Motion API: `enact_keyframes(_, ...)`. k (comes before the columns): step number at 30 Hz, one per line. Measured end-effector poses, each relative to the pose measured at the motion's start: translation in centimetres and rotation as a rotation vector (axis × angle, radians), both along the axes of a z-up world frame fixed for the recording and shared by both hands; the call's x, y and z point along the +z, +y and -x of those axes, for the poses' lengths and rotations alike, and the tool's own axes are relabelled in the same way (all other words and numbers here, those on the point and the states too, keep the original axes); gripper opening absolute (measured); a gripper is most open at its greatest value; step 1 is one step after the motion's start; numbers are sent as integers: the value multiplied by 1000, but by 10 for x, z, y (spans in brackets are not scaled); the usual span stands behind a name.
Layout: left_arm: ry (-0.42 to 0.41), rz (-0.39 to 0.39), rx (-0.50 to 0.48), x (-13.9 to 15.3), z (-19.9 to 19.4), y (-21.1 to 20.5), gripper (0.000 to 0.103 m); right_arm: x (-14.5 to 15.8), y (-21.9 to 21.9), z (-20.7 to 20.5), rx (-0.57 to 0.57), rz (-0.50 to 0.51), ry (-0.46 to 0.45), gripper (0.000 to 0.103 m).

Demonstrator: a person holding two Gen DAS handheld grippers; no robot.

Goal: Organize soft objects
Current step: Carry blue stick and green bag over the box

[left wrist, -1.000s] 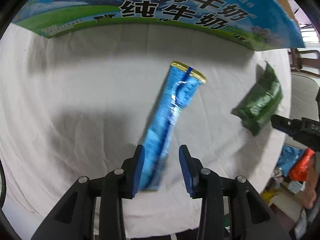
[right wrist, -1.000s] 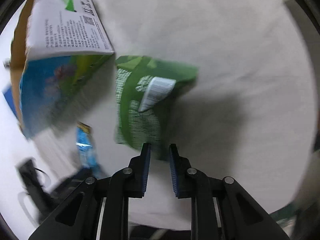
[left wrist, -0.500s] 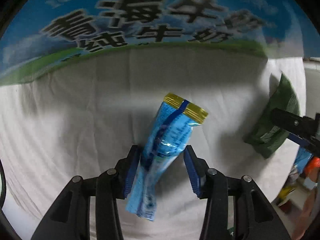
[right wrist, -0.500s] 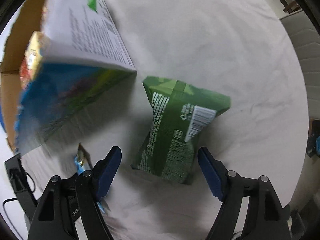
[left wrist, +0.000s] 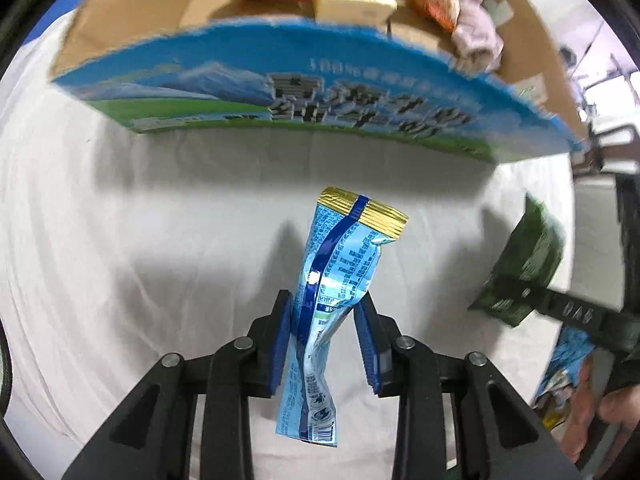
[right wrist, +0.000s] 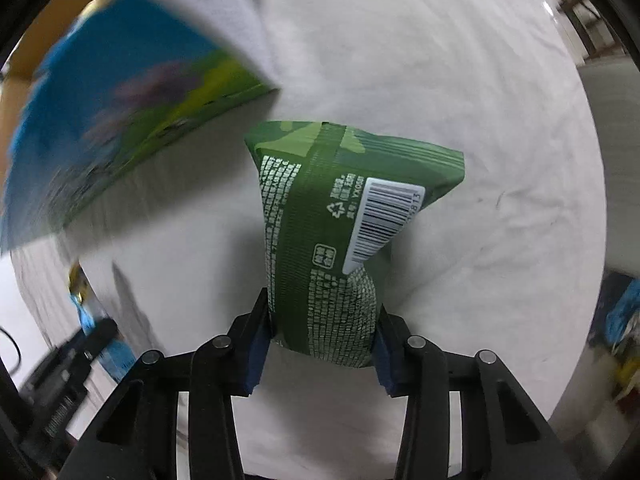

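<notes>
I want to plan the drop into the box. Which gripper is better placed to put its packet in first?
Probably the left. The left gripper holds the blue packet directly facing the cardboard box, whose open inside shows just beyond. The right gripper holds the green packet with the box off to its left.

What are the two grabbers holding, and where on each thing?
The left hand-held gripper pinches the long blue foil snack packet around its middle. The right hand-held gripper squeezes the puffy green snack bag near its lower end.
</notes>
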State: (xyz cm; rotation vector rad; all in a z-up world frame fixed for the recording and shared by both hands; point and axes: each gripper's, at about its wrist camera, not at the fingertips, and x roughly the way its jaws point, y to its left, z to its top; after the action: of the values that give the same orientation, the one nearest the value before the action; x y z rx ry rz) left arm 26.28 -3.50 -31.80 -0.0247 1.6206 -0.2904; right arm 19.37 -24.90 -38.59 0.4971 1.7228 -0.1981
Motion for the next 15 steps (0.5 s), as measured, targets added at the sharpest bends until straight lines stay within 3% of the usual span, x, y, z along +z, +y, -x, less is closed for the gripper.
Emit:
enact_keyframes(7, -89, 55, 28, 70, -8, 8, 29, 49, 25, -23, 114, -50, -91, 45)
enact_keyframes(15, -182, -1, 11, 115, -30, -8, 29, 120, 46, -65, 212, -30, -196, 45)
